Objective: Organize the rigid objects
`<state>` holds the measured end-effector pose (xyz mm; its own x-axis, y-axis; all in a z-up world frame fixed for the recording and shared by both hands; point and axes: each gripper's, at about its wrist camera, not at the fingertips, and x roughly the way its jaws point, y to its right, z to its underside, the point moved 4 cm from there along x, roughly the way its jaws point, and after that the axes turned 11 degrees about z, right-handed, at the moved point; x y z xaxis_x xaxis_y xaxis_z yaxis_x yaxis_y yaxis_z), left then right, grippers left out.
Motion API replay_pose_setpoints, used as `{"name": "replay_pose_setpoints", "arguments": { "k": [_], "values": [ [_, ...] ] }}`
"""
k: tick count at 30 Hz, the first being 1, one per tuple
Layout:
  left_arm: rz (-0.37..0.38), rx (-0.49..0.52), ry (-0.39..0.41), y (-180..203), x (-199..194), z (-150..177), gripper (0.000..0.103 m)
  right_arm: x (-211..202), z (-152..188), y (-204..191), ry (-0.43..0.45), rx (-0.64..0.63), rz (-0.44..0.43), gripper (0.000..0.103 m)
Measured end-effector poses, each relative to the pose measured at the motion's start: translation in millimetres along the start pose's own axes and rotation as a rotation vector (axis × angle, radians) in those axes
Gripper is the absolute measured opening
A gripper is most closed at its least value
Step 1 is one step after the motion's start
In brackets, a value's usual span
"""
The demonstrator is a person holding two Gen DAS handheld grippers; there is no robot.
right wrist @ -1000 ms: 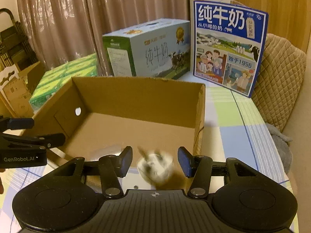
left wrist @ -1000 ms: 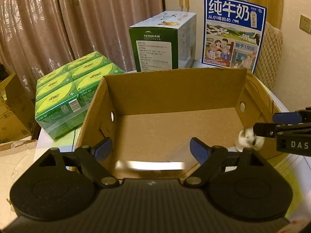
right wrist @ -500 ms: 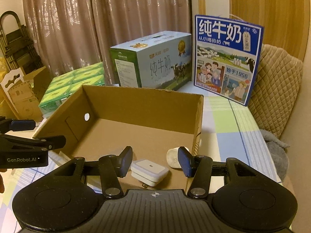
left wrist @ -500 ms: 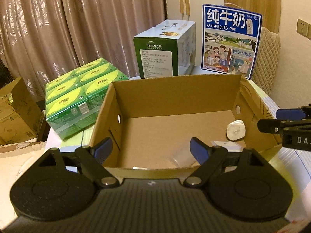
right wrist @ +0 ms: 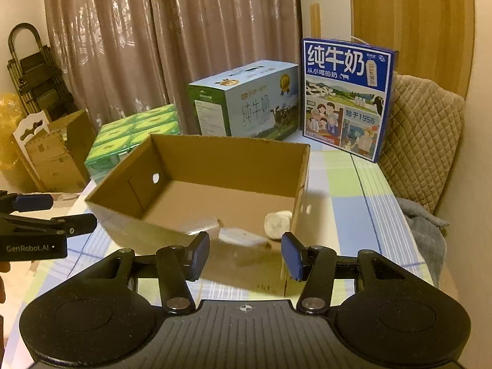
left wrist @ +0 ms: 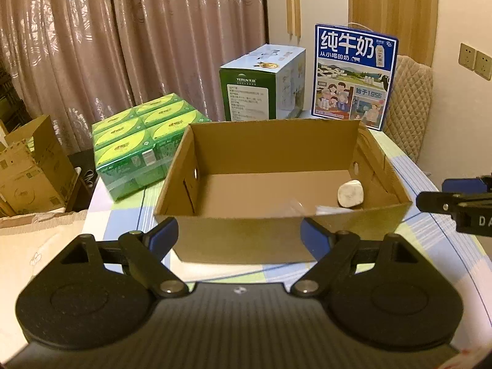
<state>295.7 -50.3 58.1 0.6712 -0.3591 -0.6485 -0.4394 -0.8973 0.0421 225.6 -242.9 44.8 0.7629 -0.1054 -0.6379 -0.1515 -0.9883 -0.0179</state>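
A: From the left wrist, what is showing?

B: The left gripper (left wrist: 238, 233) is hanging in front of the open brown corrugated cardboard box (left wrist: 240, 240), its blue-padded jaws standing wide apart with nothing between them. Inside, by the right wall, a rounded white hard-plastic plug adapter (left wrist: 351, 193) is lying on the matte floor. Beside it something pale and flat is peeking over the near rim; it is too blurred to name with confidence.

A: And from the right wrist?

B: The right gripper (right wrist: 246, 256) is hovering before the same box, jaws parted and empty. The rounded adapter (right wrist: 277, 220) is sitting in the near right corner, and a flat white rectangular charger block (right wrist: 238, 236), probably smooth plastic, is resting just beside it.

A: So how far along is the task?

B: Two rigid pieces are looking stowed. No loose item is showing on the checked tablecloth (right wrist: 347, 190), so what is left I cannot tell.
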Motion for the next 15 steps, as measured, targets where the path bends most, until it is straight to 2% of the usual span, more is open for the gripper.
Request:
{"name": "replay_pose_setpoints", "arguments": {
  "k": [15],
  "values": [
    [0.002, -0.077, -0.012, 13.3, -48.2, 71.1, 0.084, -53.8, 55.6, 2.2, -0.004, -0.017, -0.007, 0.049]
  ]
}}
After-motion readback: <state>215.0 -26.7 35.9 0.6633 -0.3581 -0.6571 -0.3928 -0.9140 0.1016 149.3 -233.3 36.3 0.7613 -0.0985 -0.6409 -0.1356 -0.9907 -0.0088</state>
